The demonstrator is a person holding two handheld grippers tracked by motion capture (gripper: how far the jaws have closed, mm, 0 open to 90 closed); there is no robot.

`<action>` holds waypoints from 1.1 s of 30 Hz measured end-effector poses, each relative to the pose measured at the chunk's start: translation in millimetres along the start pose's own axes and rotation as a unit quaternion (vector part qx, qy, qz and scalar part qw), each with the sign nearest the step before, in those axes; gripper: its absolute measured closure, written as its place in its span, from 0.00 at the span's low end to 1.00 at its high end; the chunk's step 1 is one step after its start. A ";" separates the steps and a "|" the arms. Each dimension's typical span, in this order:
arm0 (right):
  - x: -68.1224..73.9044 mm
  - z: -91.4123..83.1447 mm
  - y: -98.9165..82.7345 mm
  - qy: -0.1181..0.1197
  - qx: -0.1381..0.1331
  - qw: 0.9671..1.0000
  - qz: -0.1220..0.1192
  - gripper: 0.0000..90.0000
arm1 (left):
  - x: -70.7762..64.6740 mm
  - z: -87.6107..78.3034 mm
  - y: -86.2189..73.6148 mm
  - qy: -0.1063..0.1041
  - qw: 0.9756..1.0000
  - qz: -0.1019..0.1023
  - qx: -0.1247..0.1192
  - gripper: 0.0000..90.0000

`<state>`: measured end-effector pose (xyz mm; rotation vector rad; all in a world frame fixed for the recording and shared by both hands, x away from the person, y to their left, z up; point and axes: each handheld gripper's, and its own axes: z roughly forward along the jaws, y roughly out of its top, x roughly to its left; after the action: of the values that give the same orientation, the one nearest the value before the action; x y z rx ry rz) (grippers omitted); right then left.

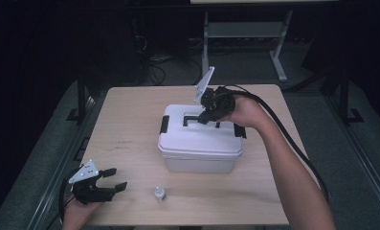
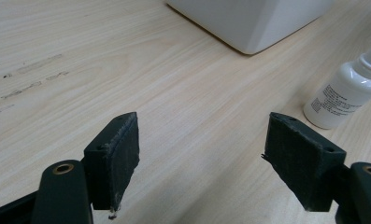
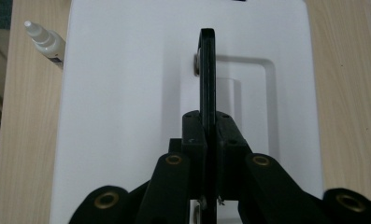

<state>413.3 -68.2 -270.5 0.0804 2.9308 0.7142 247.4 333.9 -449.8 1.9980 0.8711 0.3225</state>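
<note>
At mid-table, the right gripper [image 3: 210, 140] pinches the raised black handle [image 3: 207, 70] of a white plastic box [image 1: 199, 143], likely stiff, light and best carried there; the left gripper [image 2: 202, 154] waits spread near a small bottle [image 2: 346, 91].

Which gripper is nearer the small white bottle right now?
Left. The left gripper rests open on the table just beside the small white bottle, not touching it. The right gripper is farther off, shut on the black handle atop the white box.
</note>
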 end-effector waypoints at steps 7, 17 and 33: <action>4.2 -11.4 -1.5 -0.004 -0.009 1.000 0.000 0.94 | 0.6 -0.5 -0.2 0.000 1.000 -0.001 -0.001 0.29; 16.5 -34.0 -6.2 -0.016 -0.017 1.000 0.004 0.94 | 0.6 -1.3 -0.1 0.000 1.000 -0.001 -0.001 0.29; 49.3 -79.0 -38.6 -0.038 -0.026 0.999 0.029 0.94 | -1.4 1.5 0.7 -0.003 1.000 0.000 0.005 0.29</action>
<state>353.2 -134.3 -224.0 0.1855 2.8463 0.7765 247.5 331.8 -449.8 2.0070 0.8694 0.3124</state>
